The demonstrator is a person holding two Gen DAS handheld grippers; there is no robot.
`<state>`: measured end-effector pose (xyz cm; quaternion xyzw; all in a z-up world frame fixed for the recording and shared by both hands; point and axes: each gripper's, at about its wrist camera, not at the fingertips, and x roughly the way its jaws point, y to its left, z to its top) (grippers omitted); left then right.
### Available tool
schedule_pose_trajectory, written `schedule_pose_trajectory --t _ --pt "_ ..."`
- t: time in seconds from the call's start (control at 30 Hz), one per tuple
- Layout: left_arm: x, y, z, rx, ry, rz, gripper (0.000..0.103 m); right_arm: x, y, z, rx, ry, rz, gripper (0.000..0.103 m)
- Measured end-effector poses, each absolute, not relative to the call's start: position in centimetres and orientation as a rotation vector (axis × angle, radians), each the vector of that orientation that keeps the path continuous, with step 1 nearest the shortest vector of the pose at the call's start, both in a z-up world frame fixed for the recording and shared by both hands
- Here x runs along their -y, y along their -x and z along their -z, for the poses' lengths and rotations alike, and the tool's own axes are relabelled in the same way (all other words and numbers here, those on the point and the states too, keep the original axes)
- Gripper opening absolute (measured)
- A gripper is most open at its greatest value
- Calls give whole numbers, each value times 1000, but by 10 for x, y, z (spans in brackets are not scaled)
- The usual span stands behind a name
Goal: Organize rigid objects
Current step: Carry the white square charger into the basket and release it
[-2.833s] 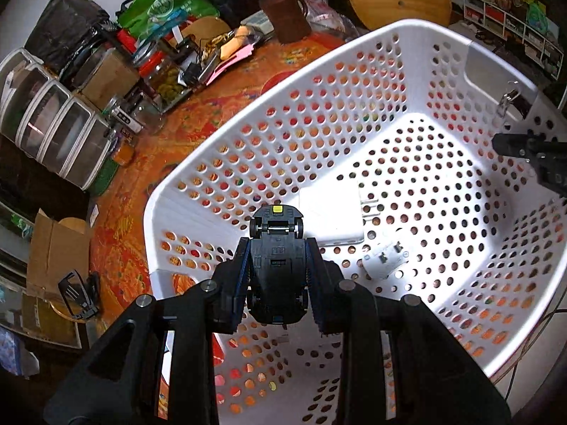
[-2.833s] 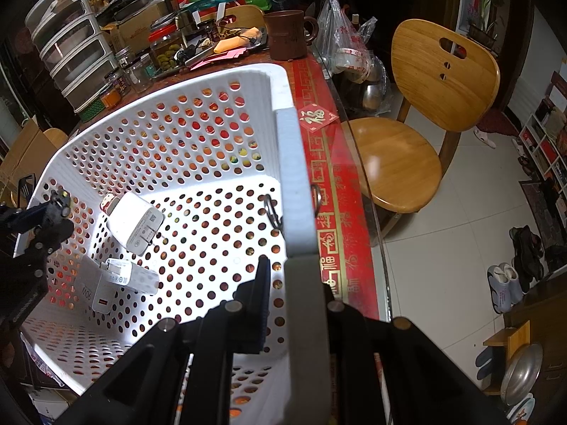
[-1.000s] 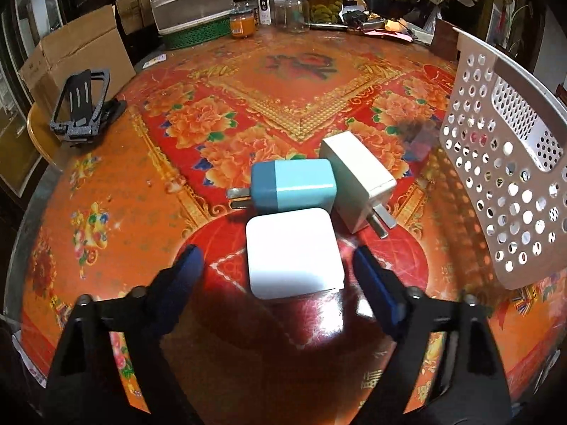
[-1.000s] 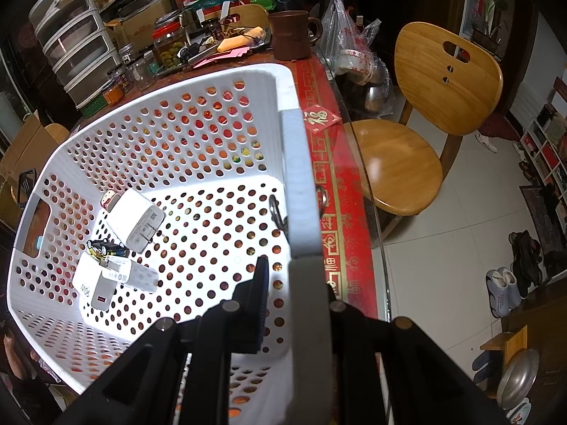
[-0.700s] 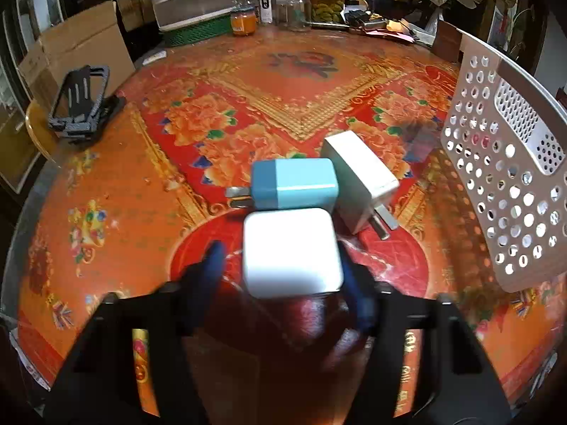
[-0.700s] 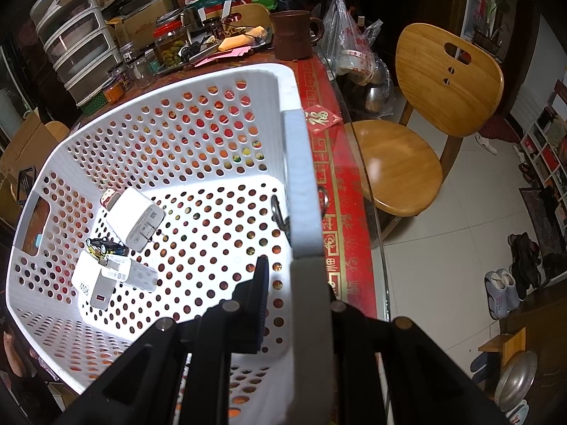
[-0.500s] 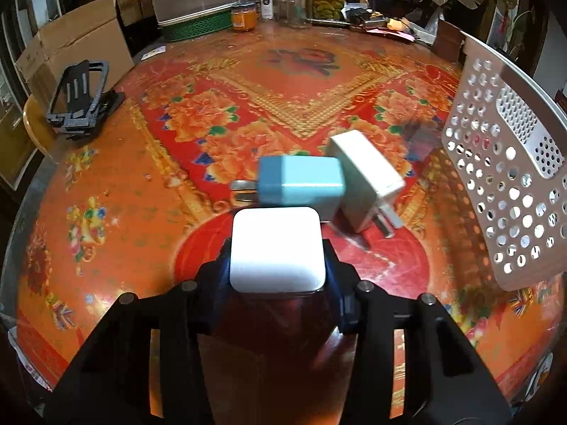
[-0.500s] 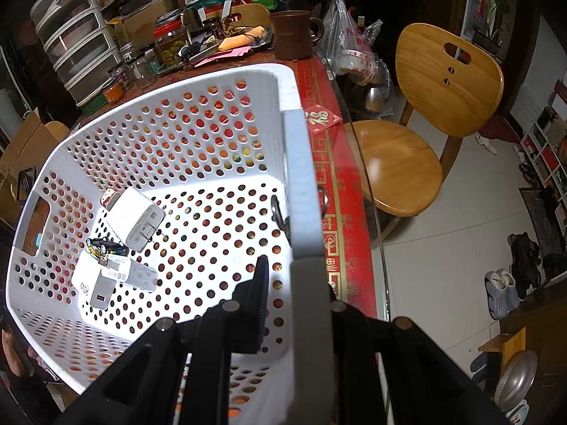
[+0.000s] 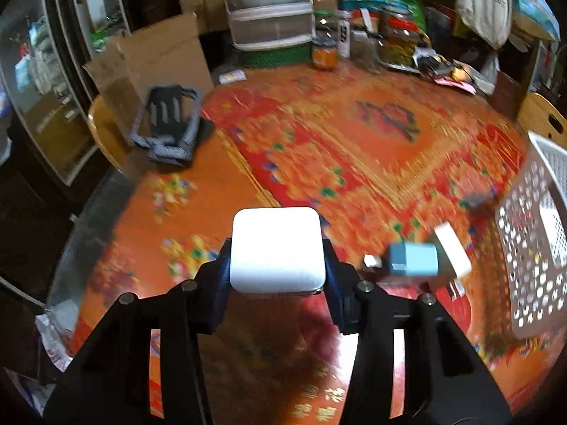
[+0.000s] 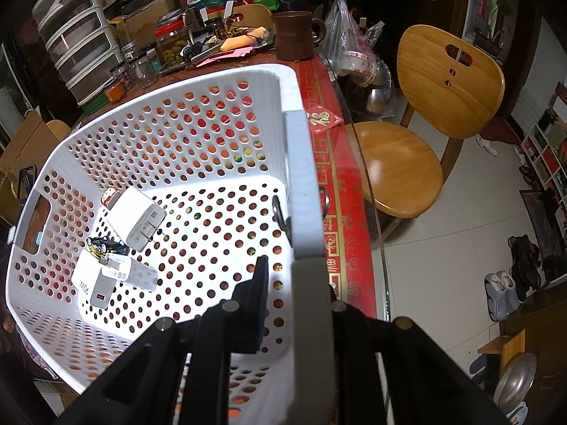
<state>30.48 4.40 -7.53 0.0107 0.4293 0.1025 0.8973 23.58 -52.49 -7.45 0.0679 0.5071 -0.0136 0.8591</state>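
My left gripper is shut on a white square charger and holds it above the red patterned table. To its right on the table lie a light blue charger and a white plug adapter, side by side and blurred. The white perforated basket stands at the right edge. In the right wrist view my right gripper is shut on the basket's near rim. Inside the basket lie white chargers and a small black toy car.
A black folding stand lies at the table's left edge beside a cardboard box. Jars, plastic drawers and clutter fill the far side. A wooden chair stands right of the table, and a brown mug sits behind the basket.
The left gripper shut on the white square charger and lifted it off the table, swinging left so the blue and white chargers now sit to the right. The right gripper kept still on the rim.
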Motion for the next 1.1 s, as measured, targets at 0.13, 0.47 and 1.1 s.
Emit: schedule_pose_trajectory --t 0.13,0.47,1.1 --pt "-42 -312 47 -851 -61 -253 43 524 -235 74 -1065 -142 28 17" --pt "49 -321 -7 -768 -200 -149 43 523 -235 74 -1064 -143 26 17" --pt "233 -304 -27 -758 -307 156 43 524 -235 74 -1065 -141 24 17"
